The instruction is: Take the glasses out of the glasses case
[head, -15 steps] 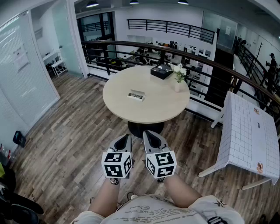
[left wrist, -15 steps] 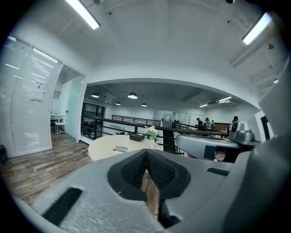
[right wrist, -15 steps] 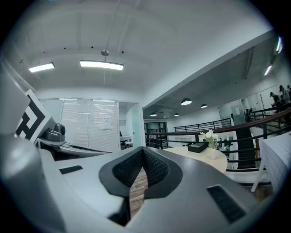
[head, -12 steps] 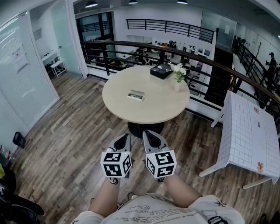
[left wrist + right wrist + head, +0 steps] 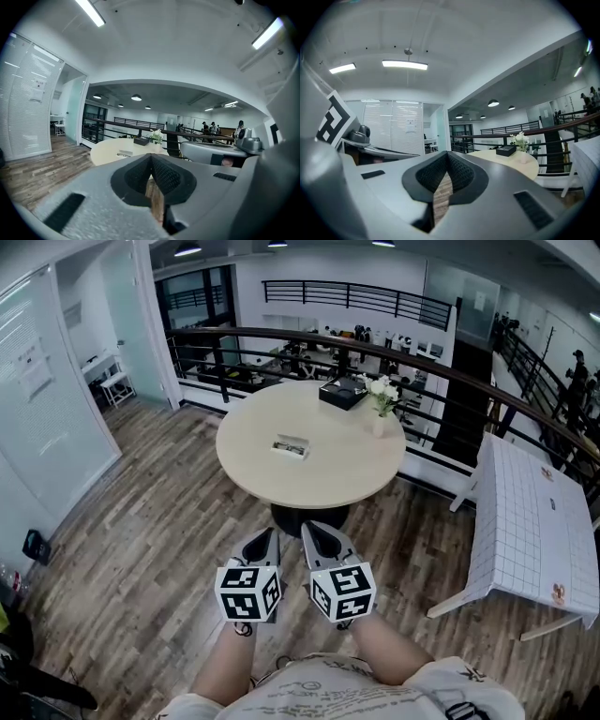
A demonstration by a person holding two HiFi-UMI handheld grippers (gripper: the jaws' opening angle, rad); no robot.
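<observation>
1. Glasses case (image 5: 291, 445) lies flat on the round bench (image 5: 262, 474), a little left of its middle and well apart from both grippers. The left gripper view also catches it (image 5: 124, 153) as a small pale shape on the benchtop.
2. Something dark shows inside the pale case, but it is too small to tell whether the lid is up or whether that is the glasses.
3. A black box (image 5: 342, 392) sits at the bench's far edge; what it holds cannot be made out.
4. Just right of the box stands a white vase (image 5: 378, 424) holding white flowers (image 5: 380, 388).
5. The left gripper (image 5: 272, 532) is held low over the wooden floor (image 5: 141, 549), close to the person's body and short of the bench. Its own view (image 5: 151, 154) shows the jaws closed tip to tip with nothing between them; only floor shows through the slot behind the tips.
6. The right gripper (image 5: 307, 526) hangs just beside the left one, pointing at the bench. Its own view (image 5: 448, 153) shows the jaws likewise pressed together and empty.
7. A white table (image 5: 530, 521) with a grid pattern stands to the right, apart from the bench.
</observation>
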